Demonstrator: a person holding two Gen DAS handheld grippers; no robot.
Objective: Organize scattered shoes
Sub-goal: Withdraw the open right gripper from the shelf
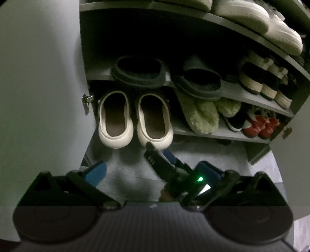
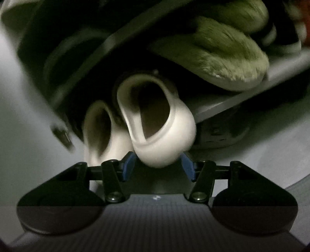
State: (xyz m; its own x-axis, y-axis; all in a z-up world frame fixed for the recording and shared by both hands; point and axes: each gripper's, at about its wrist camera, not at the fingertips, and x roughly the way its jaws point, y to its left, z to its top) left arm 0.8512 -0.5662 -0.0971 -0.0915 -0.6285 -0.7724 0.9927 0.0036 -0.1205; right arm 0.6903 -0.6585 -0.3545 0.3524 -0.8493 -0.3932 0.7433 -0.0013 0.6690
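Observation:
Two cream clogs stand side by side on the cabinet's bottom level, heels toward me: the left clog (image 1: pixel 115 121) and the right clog (image 1: pixel 155 122). My right gripper (image 1: pixel 158 153) reaches in at the right clog's heel. In the right wrist view the right gripper (image 2: pixel 158 166) is open, its blue pads (image 2: pixel 128 164) on either side of the right clog's heel (image 2: pixel 164 135), not pressing it; the left clog (image 2: pixel 100 131) is beside it. My left gripper (image 1: pixel 153 172) is open and empty, held back from the clogs.
An open grey shoe cabinet (image 1: pixel 251 97) holds dark slippers (image 1: pixel 139 71), green fuzzy slippers (image 1: pixel 201 114), red shoes (image 1: pixel 259 126), straw-soled sandals (image 1: pixel 265 85) and white sneakers (image 1: pixel 251 17) on its shelves. A door hinge (image 1: pixel 86 100) sits at the left edge. The green slippers (image 2: pixel 222 54) overhang above the right gripper.

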